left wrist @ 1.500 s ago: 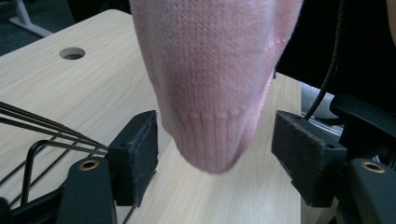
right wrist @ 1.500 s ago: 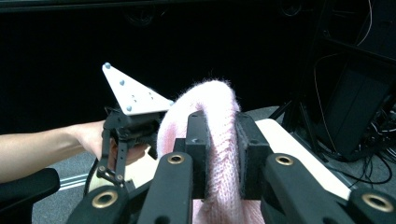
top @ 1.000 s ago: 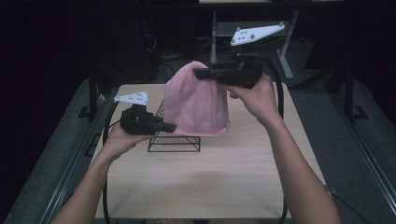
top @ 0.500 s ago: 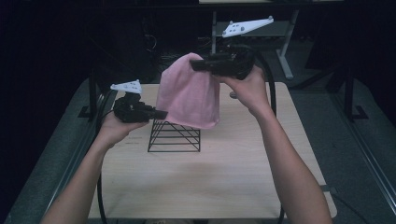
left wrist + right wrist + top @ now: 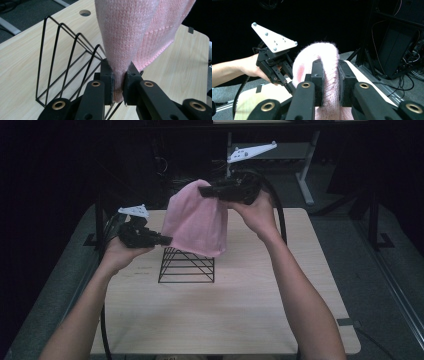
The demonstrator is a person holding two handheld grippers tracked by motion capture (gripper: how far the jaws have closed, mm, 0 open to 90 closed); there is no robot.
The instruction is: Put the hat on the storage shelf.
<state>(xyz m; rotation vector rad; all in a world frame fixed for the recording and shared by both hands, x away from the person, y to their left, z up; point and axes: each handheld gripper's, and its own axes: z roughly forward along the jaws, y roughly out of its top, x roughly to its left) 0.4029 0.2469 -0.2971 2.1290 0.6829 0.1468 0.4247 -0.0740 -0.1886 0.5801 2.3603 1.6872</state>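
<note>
The pink hat point(image 5: 196, 222) hangs above the rack point(image 5: 186, 265), pinched between both pairs of closed jaws: left gripper point(image 5: 162, 240) on its rim, right gripper point(image 5: 206, 191) at the crown. Light, limp, stretchy knit; grip edges.

A black wire rack point(image 5: 186, 265) of slanted triangular dividers stands upright near the middle of a pale wood-grain tabletop point(image 5: 235, 315). A round cable hole point(image 5: 85, 12) is cut through the tabletop near one edge. A small dark tab point(image 5: 348, 322) sticks out from the tabletop's right edge. Beyond the far edge, a grey metal stand leg point(image 5: 304, 180) rises from the dark floor.
</note>
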